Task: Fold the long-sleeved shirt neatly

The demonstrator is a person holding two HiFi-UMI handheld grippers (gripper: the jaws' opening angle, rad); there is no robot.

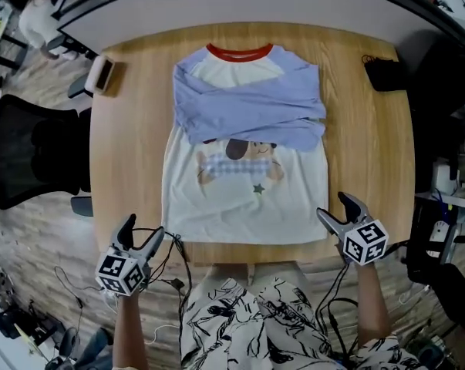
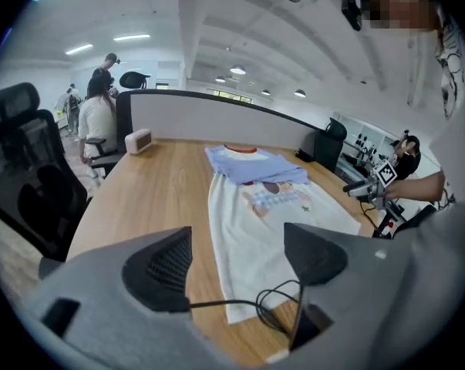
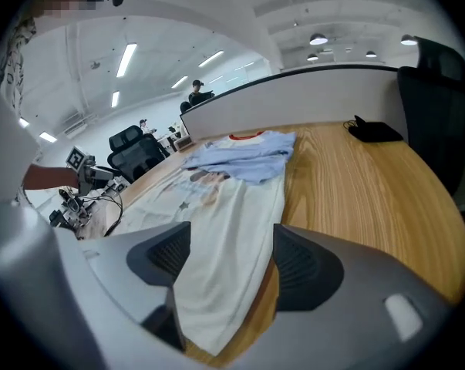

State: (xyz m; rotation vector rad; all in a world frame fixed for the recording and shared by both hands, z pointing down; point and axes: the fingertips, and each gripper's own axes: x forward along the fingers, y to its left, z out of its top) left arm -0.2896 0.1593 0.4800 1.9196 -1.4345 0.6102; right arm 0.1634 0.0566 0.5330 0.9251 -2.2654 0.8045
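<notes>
The long-sleeved shirt [image 1: 244,199] lies flat on the wooden table [image 1: 132,168], red collar at the far side. Its white body carries a cartoon print. Both blue sleeves [image 1: 247,106] are folded across the chest. My left gripper [image 1: 143,228] hovers just off the table's near edge beside the hem's left corner, jaws open and empty. My right gripper [image 1: 332,206] stands by the hem's right corner, also open with nothing between its fingers. The left gripper view looks past the left gripper [image 2: 236,241] along the shirt [image 2: 271,222]. In the right gripper view the right gripper [image 3: 230,237] frames the hem of the shirt [image 3: 217,199].
A small white device [image 1: 101,74] sits at the table's far left corner and a black object [image 1: 385,74] at the far right. A black office chair [image 1: 32,149] stands to the left. Cables [image 1: 174,260] hang at the near edge. A partition runs behind the table.
</notes>
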